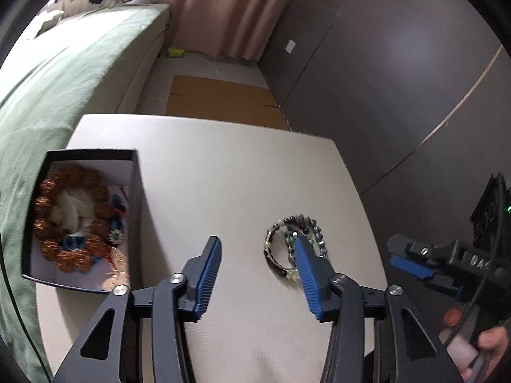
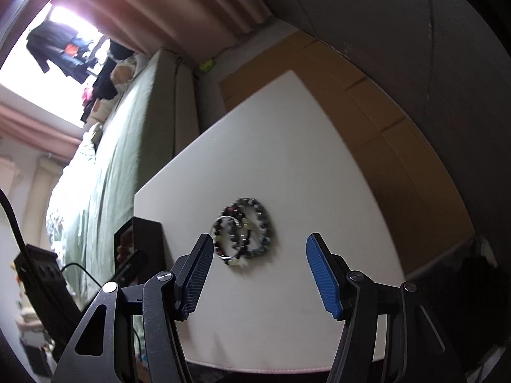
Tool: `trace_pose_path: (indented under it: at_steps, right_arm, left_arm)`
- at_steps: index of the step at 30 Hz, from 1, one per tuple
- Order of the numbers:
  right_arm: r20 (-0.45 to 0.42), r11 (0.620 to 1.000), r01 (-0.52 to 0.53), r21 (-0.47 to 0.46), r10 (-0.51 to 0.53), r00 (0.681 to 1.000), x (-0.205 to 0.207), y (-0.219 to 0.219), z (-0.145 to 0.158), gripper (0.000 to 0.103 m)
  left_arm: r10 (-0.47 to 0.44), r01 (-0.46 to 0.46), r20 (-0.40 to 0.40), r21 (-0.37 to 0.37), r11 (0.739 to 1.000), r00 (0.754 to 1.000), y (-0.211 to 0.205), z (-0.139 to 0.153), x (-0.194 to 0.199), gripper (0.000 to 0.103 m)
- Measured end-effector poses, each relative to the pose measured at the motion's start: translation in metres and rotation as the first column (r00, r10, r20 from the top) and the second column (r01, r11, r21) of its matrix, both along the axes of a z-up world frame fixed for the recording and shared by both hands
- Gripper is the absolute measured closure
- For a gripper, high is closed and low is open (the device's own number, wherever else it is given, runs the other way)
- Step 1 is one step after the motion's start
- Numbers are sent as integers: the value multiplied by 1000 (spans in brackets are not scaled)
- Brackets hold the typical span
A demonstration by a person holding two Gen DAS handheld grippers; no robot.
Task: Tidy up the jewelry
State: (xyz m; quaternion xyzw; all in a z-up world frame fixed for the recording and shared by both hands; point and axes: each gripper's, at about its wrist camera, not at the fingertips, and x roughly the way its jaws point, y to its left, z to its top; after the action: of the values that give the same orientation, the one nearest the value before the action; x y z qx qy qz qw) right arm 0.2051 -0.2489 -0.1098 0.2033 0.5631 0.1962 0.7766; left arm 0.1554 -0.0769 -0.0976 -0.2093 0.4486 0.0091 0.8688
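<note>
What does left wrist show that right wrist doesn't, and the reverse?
Only left wrist: the inside of the black box, with an orange beaded bracelet and smaller pieces in it, plus the right gripper and the hand holding it. Only right wrist: the bright window with dark clothes hanging by it. Both: the white table, the pile of beaded bracelets lying on it, the green bed, the pink curtain. Both grippers are open and empty; the left gripper is seen properly only from its own camera.
</note>
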Motion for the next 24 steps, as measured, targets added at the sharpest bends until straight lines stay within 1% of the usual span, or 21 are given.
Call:
trace_pose_path:
  at_steps: [5, 7, 8, 12, 15, 20, 21, 22, 24]
  right_arm:
    - [-15, 1000, 21, 5, -21, 1000, 0, -10, -4, 42]
    - [-24, 1000, 23, 9, -23, 999, 1, -11, -5, 42]
    - [-27, 1000, 24, 10, -24, 999, 1, -11, -6, 42]
    - [-33, 1000, 23, 11, -22, 999, 3, -10, -7, 42]
    - [-36, 1000, 18, 13, -17, 999, 5, -8, -8, 42]
    - [-39, 1000, 18, 4, -18, 999, 7, -6, -11, 42]
    - [-42, 1000, 19, 4, -19, 999, 8, -6, -12, 42]
    - [-43, 1000, 19, 3, -19, 999, 9, -6, -12, 42]
    - [-45, 1000, 20, -1, -20, 999, 10, -5, -13, 42]
  left_arm:
    - [-23, 24, -24, 15, 1000, 999, -18, -14, 12, 65]
    - [-29, 30, -34, 24, 999, 999, -24, -19, 18, 74]
    - [-31, 33, -41, 27, 999, 999, -27, -22, 21, 76]
    - [-34, 36, -53, 42, 998, 998, -33, -33, 30, 78]
    - [-34, 37, -62, 47, 998, 997, -34, -40, 35, 82]
    - [-25, 29, -74, 58, 998, 997, -34, -47, 42, 83]
    - [-22, 27, -76, 62, 998, 997, -33, -49, 43, 85]
    - [-22, 27, -80, 62, 998, 997, -33, -50, 43, 91]
    - [-26, 30, -89, 49, 998, 996, -34, -54, 45, 95]
